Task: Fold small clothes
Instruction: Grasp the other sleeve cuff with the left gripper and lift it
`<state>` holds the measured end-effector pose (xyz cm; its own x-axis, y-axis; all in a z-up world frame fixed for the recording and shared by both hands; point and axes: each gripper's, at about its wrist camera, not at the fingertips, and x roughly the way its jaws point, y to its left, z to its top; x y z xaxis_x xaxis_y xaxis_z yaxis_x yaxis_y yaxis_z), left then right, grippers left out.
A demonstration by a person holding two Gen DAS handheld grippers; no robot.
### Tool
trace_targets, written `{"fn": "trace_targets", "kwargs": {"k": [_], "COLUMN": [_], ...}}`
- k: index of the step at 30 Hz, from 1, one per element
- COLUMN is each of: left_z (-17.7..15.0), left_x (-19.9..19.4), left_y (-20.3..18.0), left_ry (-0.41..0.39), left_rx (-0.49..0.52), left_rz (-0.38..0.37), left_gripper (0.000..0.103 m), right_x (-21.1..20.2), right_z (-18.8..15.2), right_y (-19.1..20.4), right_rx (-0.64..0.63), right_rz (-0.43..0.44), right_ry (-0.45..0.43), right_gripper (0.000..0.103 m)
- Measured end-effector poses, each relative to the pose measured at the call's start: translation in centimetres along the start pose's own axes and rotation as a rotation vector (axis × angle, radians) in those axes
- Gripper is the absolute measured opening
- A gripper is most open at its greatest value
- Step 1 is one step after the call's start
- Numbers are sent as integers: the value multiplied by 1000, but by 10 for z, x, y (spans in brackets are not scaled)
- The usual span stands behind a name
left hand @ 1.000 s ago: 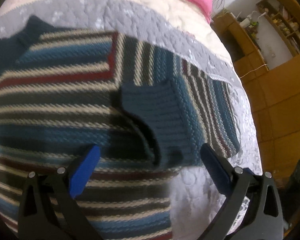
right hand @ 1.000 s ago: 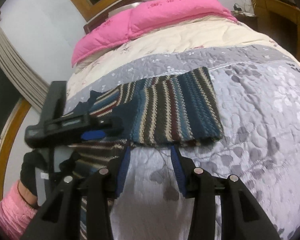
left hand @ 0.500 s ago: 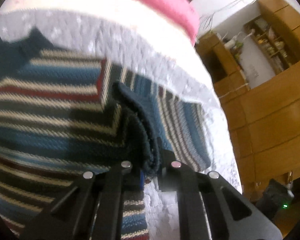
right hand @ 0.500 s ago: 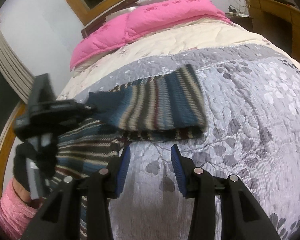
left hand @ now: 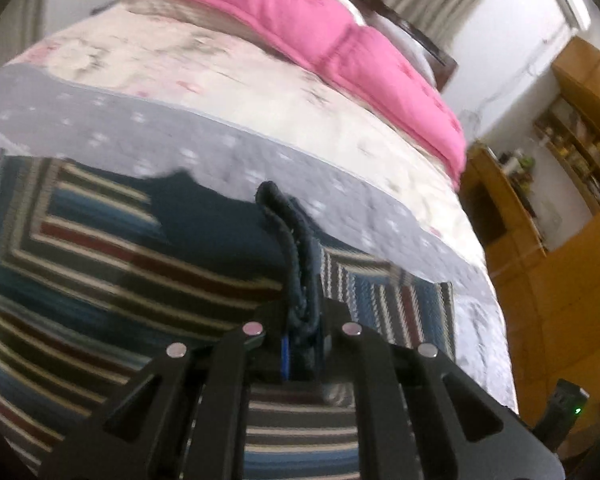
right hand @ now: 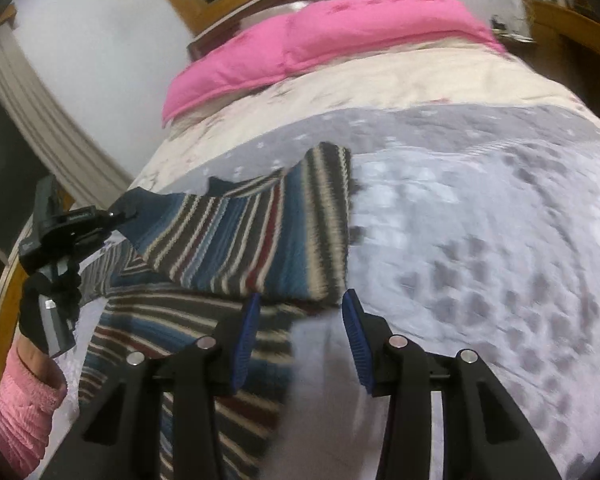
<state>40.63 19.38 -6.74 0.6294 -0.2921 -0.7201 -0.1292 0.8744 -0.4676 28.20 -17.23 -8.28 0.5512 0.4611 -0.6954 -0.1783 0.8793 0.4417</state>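
fold: partway – sleeve (left hand: pixel 300 264) lifted | left tool (left hand: pixel 302 344) clamped on sleeve | right tool (right hand: pixel 300 336) open, empty | sweater (right hand: pixel 256 248) body unfolded on bed (right hand: pixel 480 208)

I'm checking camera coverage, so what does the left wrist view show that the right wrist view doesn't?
Only the left wrist view: the left tongs shut on the dark navy ribbed cuff, and wooden shelves. Only the right wrist view: the open right tongs and a pink knitted sleeve. Both: the striped knitted sweater, grey quilted bedspread and pink duvet.
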Motion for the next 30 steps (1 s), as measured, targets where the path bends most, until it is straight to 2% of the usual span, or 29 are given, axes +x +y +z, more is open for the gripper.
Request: {"fn": "trace_targets", "kwargs": {"k": [2, 5, 8, 13, 18, 21, 22, 25, 26, 28, 30], "left_z": [5, 4, 2, -18, -28, -26, -24, -16, -14, -13, -16], "left_x": [-8, -11, 2, 30, 44, 34, 23, -4, -11, -13, -1], "left_y": [16, 47, 66, 98, 123, 128, 127, 117, 109, 93, 76], "left_ry": [-16, 8, 43, 102, 134, 120, 91, 5, -17, -17, 28], "left_rx": [-2, -13, -18, -54, -76, -73, -70, -41, -24, 8, 32], "left_rz": [31, 53, 73, 117, 139, 158, 180, 179, 173, 136, 85], "left_gripper": [7, 7, 7, 8, 19, 23, 24, 26, 29, 31, 31], "right_x": [21, 52, 77, 96, 102, 101, 98, 81, 78, 80, 89], "right_z": [8, 16, 17, 8, 0, 2, 5, 14, 16, 20, 20], "right_y": [14, 25, 29, 19, 14, 13, 16, 34, 41, 53, 60], "right_rx": [-23, -32, -27, -6, -19, 3, 8, -14, -24, -32, -37], "right_rz": [25, 30, 12, -44, -38, -31, -36, -13, -7, -3, -5], "right_ry": [25, 66, 102, 136, 139, 151, 155, 117, 111, 118, 139], "right_gripper": [44, 44, 44, 42, 42, 42, 42, 45, 45, 45, 45]}}
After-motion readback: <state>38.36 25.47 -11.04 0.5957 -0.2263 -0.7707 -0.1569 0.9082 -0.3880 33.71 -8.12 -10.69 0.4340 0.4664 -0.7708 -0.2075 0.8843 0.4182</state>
